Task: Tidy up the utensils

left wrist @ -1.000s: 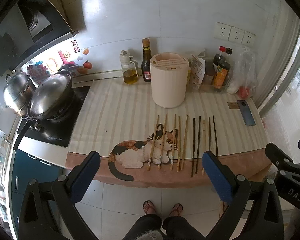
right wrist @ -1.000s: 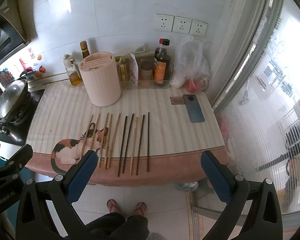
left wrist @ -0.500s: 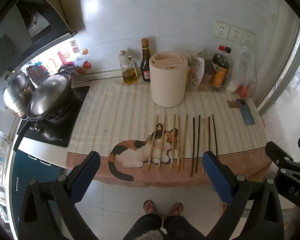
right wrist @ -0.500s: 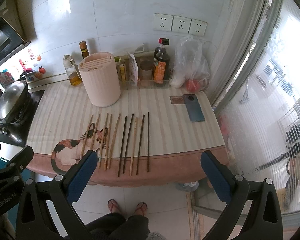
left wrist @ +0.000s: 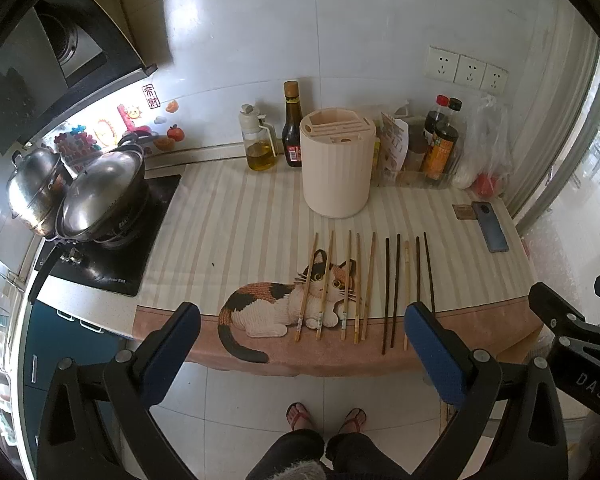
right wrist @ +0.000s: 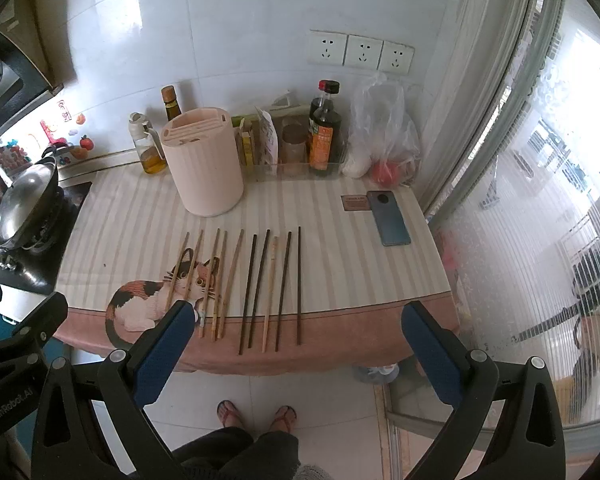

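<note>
Several chopsticks lie side by side on the striped counter mat: light wooden chopsticks [left wrist: 346, 284] [right wrist: 216, 280] over the cat picture, dark chopsticks [left wrist: 392, 288] [right wrist: 256, 284] to their right. Behind them stands a cream utensil holder [left wrist: 336, 168] [right wrist: 206, 168] with slots in its top. My left gripper [left wrist: 300, 340] is open, held high in front of the counter edge. My right gripper [right wrist: 296, 336] is open too, also short of the counter. Nothing is between either pair of blue pads.
A stove with steel pots [left wrist: 92, 196] sits at the left. Oil and sauce bottles [left wrist: 276, 136] [right wrist: 324, 132], a plastic bag [right wrist: 384, 136] and a phone [right wrist: 388, 216] line the back and right. A person's sandalled feet [left wrist: 324, 416] stand on the floor tiles below.
Both views have shifted very slightly; the counter sits a touch higher and nearer in frame. The chopsticks and holder have not moved, and both grippers stay open.
</note>
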